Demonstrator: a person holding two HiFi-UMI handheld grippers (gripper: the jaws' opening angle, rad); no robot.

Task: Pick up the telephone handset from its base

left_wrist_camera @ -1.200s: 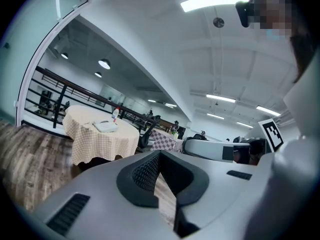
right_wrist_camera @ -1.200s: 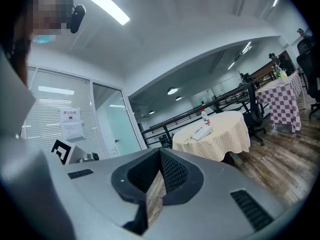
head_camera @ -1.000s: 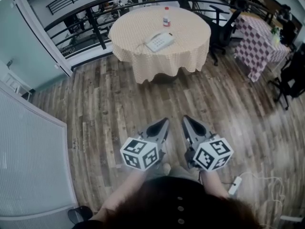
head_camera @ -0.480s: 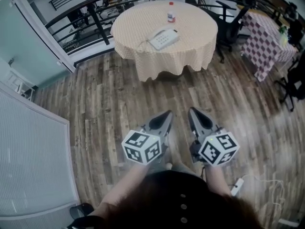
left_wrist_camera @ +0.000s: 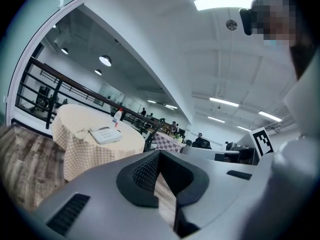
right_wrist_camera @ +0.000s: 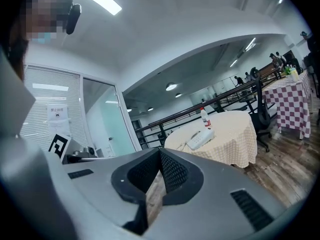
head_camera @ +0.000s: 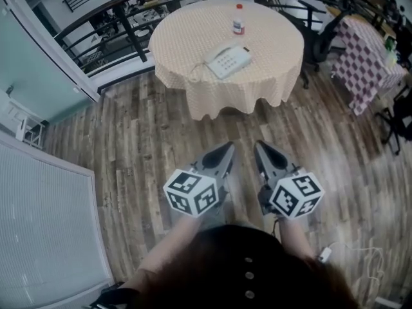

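Your left tongs [head_camera: 228, 148] and right tongs [head_camera: 259, 145] were pressed together, empty; the white plastic telephone [head_camera: 228, 61] lay on the cream-clothed round desk [head_camera: 193, 37], its print unreadable.

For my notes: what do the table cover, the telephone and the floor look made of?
Table cover: likely woven cloth, matte beige with a fine check; it hangs in soft folds. Telephone: probably moulded plastic, pale and smooth. Floor: wood-look planks with grain, slight sheen; real wood or laminate is unclear.
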